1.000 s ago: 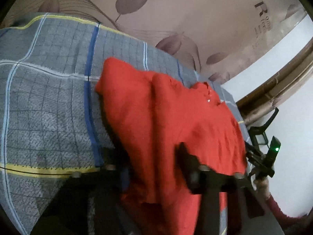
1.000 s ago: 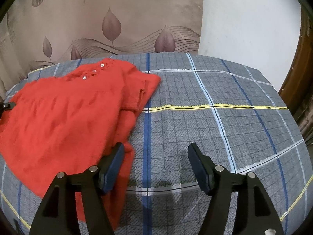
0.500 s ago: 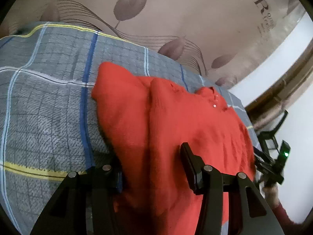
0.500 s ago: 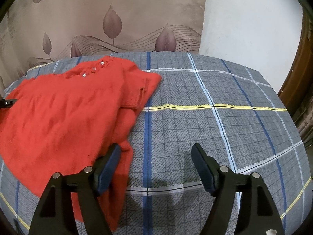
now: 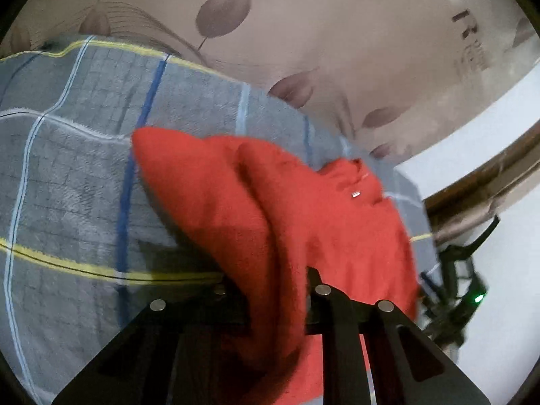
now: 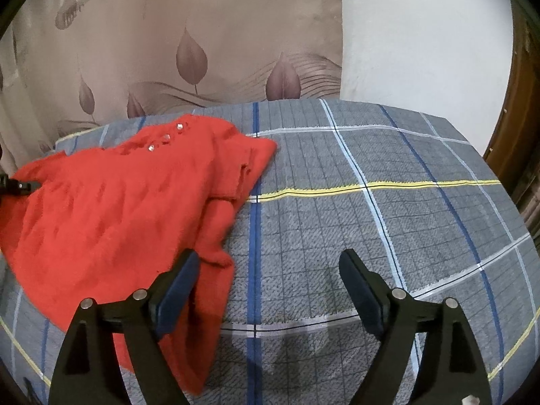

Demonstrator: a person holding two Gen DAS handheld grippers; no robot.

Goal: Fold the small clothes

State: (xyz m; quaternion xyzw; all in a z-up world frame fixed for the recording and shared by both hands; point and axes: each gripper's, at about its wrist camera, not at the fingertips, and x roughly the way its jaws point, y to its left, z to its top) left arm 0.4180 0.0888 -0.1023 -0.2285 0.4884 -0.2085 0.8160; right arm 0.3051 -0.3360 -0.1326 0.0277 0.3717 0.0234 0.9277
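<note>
Right wrist: right gripper (image 6: 270,290) spread wide; left gripper (image 5: 276,290) pinches red sweater (image 5: 303,209).

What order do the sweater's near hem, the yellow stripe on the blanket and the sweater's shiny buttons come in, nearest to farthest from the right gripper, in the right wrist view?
From the right gripper:
1. Near hem of the red sweater, just beside its left finger.
2. Yellow stripe, across the blanket mid-way up.
3. Shiny buttons, far left at the neckline.
</note>
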